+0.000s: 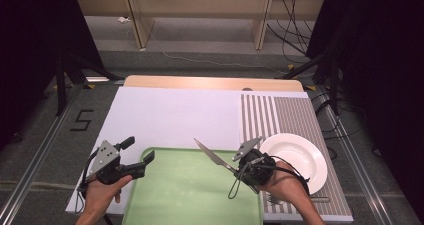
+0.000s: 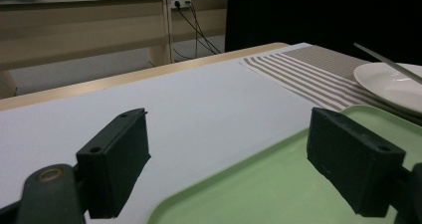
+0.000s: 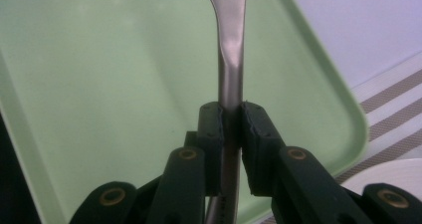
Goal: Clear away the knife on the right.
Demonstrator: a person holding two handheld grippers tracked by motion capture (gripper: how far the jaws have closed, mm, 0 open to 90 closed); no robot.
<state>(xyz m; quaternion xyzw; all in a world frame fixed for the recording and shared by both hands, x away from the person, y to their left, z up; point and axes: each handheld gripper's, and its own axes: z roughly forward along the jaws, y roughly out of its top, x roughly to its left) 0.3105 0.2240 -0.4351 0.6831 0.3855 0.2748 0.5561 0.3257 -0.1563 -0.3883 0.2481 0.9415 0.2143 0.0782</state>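
Observation:
A silver table knife (image 1: pixel 212 155) is clamped by its handle in my right gripper (image 1: pixel 239 171), blade pointing up-left over the green tray (image 1: pixel 190 195). In the right gripper view the jaws press on the knife handle (image 3: pixel 230 84) above the tray (image 3: pixel 109 74). My left gripper (image 1: pixel 137 152) stands open at the tray's left corner with nothing between its jaws; the left gripper view looks across the tray (image 2: pixel 278 184) between wide-apart pads (image 2: pixel 117 159). A white plate (image 1: pixel 295 157) rests on the striped placemat (image 1: pixel 280 112).
A fork (image 1: pixel 295 200) lies on the placemat near the front edge, partly under my right hand. White sheet (image 1: pixel 170 117) covers the table behind the tray. The plate (image 2: pixel 388 82) and the knife blade (image 2: pixel 385 62) appear at the right of the left gripper view.

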